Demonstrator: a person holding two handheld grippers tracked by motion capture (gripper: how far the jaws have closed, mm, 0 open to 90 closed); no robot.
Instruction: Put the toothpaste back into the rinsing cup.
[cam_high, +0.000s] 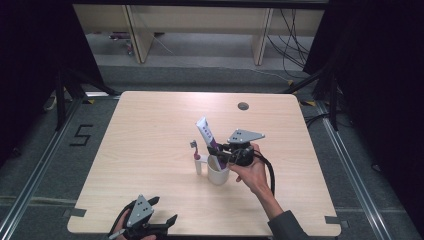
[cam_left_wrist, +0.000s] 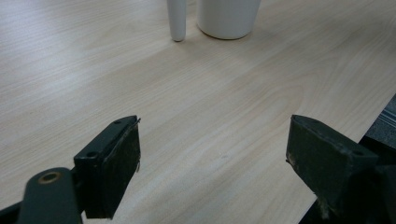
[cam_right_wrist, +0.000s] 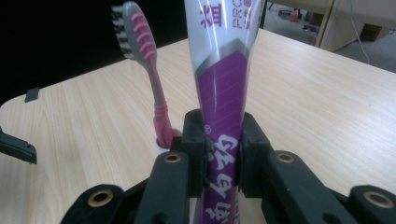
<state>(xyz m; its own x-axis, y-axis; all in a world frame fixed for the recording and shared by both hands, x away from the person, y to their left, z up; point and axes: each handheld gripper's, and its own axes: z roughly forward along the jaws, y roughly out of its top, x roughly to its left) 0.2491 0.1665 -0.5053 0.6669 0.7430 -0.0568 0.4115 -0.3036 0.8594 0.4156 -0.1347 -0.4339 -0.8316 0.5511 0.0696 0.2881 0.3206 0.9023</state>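
A white and purple toothpaste tube stands tilted with its lower end in a white cup at the table's middle. My right gripper is shut on the tube's lower part, just above the cup's rim. A pink and grey toothbrush stands upright in a narrow white holder on the cup's left side. My left gripper hovers open near the table's front edge, nothing between its jaws. The cup and holder stand ahead of it.
The light wooden table has a round cable hole near its far edge. Black tape marks sit at the front corners. Beyond the table are dark floor, cables and wooden furniture legs.
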